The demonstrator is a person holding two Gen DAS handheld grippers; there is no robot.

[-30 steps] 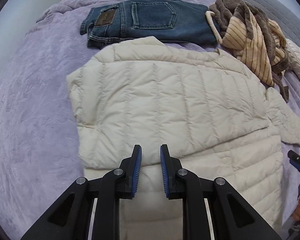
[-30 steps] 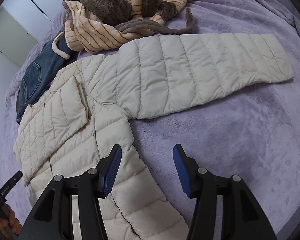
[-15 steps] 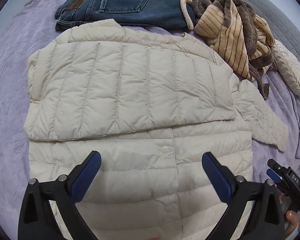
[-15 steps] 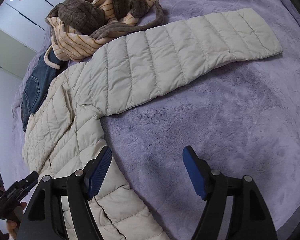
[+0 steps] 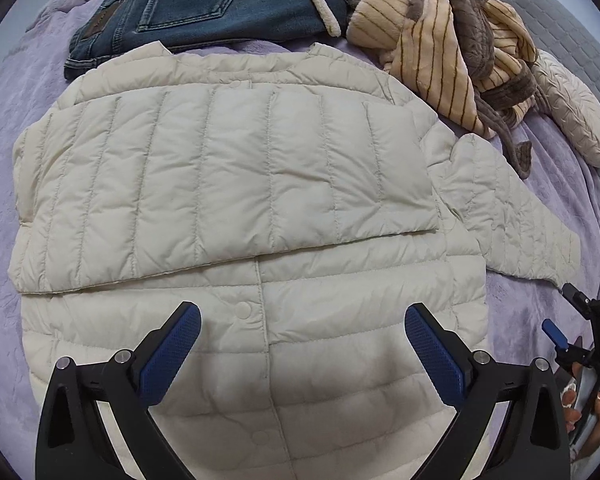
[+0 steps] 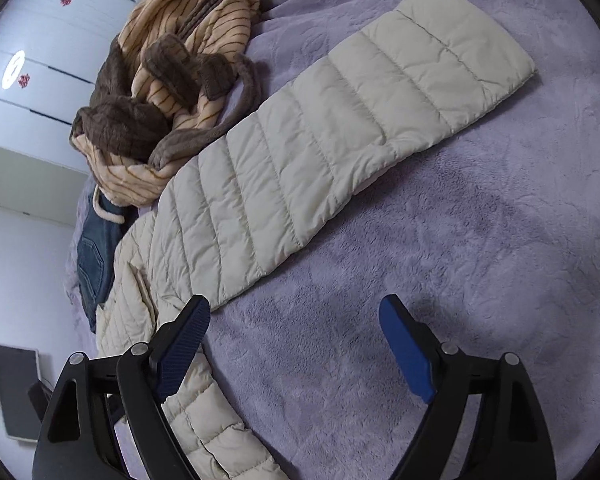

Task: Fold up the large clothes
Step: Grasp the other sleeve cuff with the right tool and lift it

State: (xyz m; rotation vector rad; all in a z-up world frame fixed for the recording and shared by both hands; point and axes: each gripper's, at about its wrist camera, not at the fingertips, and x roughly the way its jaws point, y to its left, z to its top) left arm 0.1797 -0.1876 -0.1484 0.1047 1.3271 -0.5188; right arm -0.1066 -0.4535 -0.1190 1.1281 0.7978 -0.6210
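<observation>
On purple fleece [image 5: 4, 184], quilted cream jacket [image 5: 228, 176]

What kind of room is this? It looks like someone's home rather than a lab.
Most likely a bedroom. The cream puffer jacket lies on a bed with a purple plush blanket, beside jeans and a striped fleece robe. White cupboard doors stand behind.

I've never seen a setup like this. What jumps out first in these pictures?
A cream quilted puffer jacket fills the middle of a purple plush bedspread, one sleeve folded across its chest and the other sleeve stretched out flat. Behind it lie folded blue jeans and a crumpled tan-and-brown striped robe. The left gripper and right gripper both hang open, holding nothing.
</observation>
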